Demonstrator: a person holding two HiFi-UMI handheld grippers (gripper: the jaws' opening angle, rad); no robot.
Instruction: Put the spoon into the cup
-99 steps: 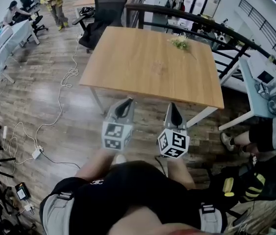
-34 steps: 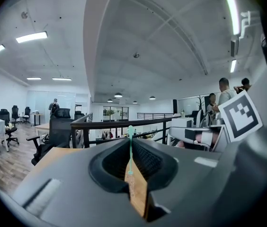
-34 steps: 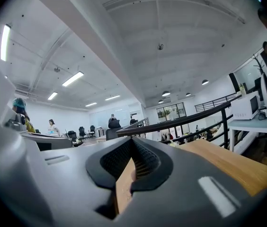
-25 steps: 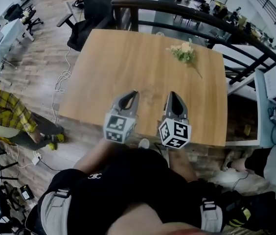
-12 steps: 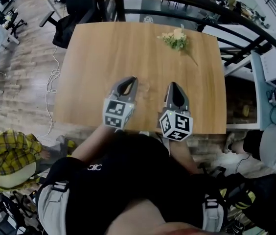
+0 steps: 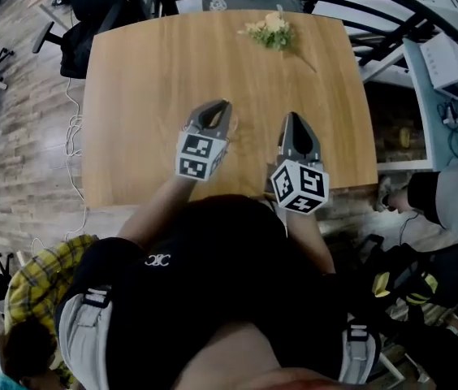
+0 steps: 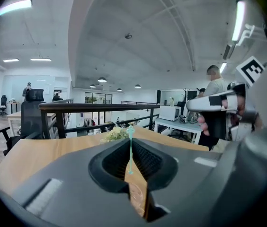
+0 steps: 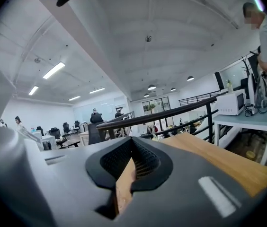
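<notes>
Above the near half of the square light-wood table (image 6: pixel 131 96) hang the grey right gripper (image 6: pixel 292 119), pressed together on nothing, and the grey left gripper (image 6: pixel 222 106), while a sprig of pale flowers (image 6: pixel 270 31) lies at the table's far edge and a slim teal spoon (image 7: pixel 130 148) stands upright, pinched in the left gripper's tips.

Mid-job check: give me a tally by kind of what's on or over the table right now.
Grippers: 2, the left gripper and the right gripper
Teal stick, thin, in the left gripper's jaws: 1
Flower sprig, at the far edge of the table: 1
Total: 4
</notes>
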